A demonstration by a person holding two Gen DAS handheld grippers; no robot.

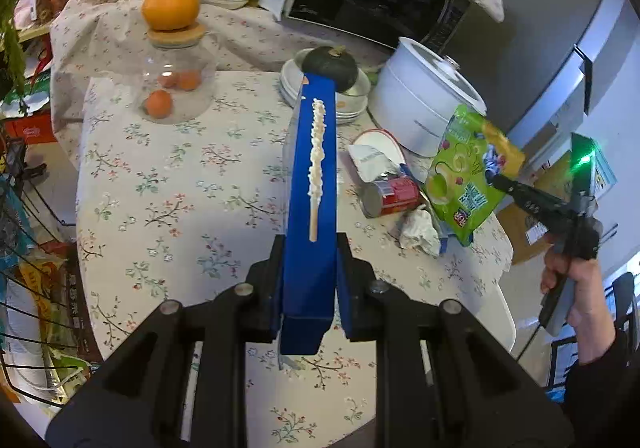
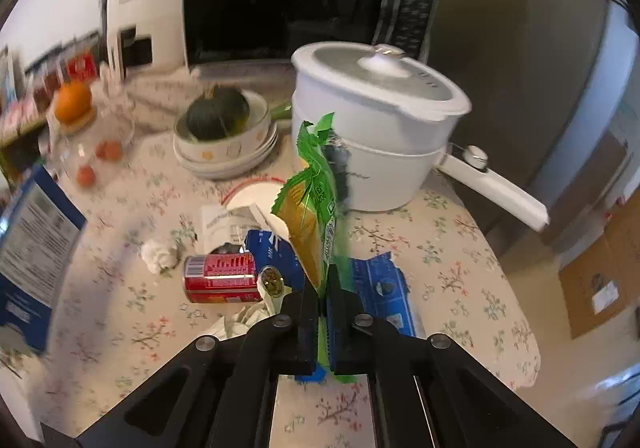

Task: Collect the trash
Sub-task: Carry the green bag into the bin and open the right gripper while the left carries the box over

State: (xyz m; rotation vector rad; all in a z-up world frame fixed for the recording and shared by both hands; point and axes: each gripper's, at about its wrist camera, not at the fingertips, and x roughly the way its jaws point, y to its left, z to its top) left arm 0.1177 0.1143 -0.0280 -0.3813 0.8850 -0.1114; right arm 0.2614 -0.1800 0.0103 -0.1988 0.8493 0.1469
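Landmark: white lidded pot (image 2: 380,127) at the far right of the floral tablecloth (image 1: 180,187); all places below are given relative to it.
Right gripper (image 2: 323,312): jaws closed flat on the green snack wrapper (image 2: 316,215), pinched at its lower edge.
Wrapper position: lifted clear of the cloth, hanging in the air on the near side of the pot, above the remaining litter.
Wrapper long axis: runs upward and away from the fingers, toward the pot; the free end is crumpled.
Left gripper (image 1: 310,276): jaws narrow, clamped on the two broad faces of the blue box (image 1: 312,175).
Box position: held up to the near left of the pot; its long axis points away from the gripper toward the stacked bowls (image 1: 352,103).
Key relation: judged from the views, the wrapper must travel from in front of the pot leftward to the box; the box's open end is not visible, so its readiness cannot be told.
Nearer hand: the right gripper is nearer the remaining trash.
Remaining trash: red can (image 2: 220,278) on its side, crumpled tissue (image 2: 160,254), blue foil wrapper (image 2: 380,284), torn white packet (image 2: 224,224), all on the cloth just in front of the pot.
Materials: wrapper is thin, glossy film, limp; box is stiff printed card; can is rigid metal, cylindrical, liable to roll; tissue is soft and compressible.
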